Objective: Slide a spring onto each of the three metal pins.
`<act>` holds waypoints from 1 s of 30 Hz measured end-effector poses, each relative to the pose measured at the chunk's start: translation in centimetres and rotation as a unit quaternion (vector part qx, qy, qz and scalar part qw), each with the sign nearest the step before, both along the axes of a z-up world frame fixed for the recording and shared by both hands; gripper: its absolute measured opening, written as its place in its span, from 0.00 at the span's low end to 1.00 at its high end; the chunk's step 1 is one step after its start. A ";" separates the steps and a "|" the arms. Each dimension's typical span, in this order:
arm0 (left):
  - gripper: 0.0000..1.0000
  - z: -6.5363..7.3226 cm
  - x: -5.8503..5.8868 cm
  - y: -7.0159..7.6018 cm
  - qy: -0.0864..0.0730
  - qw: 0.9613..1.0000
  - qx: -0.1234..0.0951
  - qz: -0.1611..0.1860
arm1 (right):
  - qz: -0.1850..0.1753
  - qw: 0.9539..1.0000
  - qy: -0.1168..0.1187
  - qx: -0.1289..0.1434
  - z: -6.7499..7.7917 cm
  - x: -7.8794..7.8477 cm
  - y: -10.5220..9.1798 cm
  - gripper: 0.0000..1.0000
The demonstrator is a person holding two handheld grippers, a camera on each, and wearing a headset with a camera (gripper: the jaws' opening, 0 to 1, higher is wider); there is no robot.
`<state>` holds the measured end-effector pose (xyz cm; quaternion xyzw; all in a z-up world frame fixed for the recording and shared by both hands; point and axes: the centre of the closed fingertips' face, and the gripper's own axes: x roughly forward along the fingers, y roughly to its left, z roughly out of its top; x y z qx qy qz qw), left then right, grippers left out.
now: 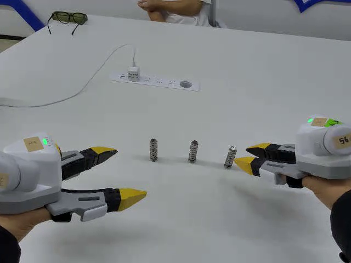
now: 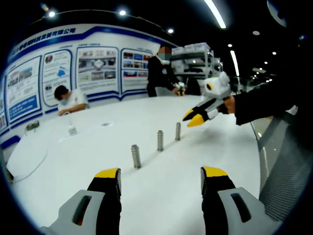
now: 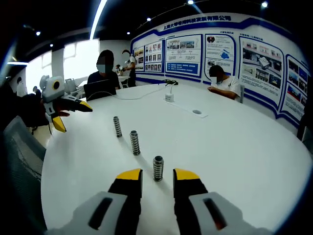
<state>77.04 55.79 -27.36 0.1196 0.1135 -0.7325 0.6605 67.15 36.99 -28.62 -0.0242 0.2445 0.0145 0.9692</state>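
Jaws of right gripper (image 1: 250, 154) parted, spring (image 1: 230, 157) just beyond tips

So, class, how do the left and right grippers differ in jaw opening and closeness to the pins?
The left gripper is open wide; the right gripper is open less. The left gripper sits clear of the leftmost pin; the right gripper has its tips close beside the rightmost pin. Both have yellow-tipped jaws and hold nothing.

Jaws of the left gripper (image 2: 160, 172) wide apart, three spring-sleeved pins (image 2: 160, 140) ahead, right gripper (image 2: 192, 118) beyond.
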 end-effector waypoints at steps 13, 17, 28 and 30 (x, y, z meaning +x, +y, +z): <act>0.68 0.1 1.0 0.8 -0.004 1.000 -0.002 0.005 | 0.019 0.999 -0.028 -0.006 1.9 -1.9 1.9 0.38; 0.68 0.0 1.2 1.1 -0.005 1.000 0.000 0.008 | 0.033 0.999 -0.030 -0.010 2.1 -2.4 2.5 0.43; 0.69 0.2 1.3 1.0 -0.008 1.000 -0.001 0.007 | 0.042 0.998 -0.049 -0.013 2.9 -3.7 2.8 0.54; 0.70 0.1 1.3 0.9 -0.007 1.000 0.001 0.006 | 0.041 0.998 -0.054 -0.012 3.0 -3.8 2.7 0.57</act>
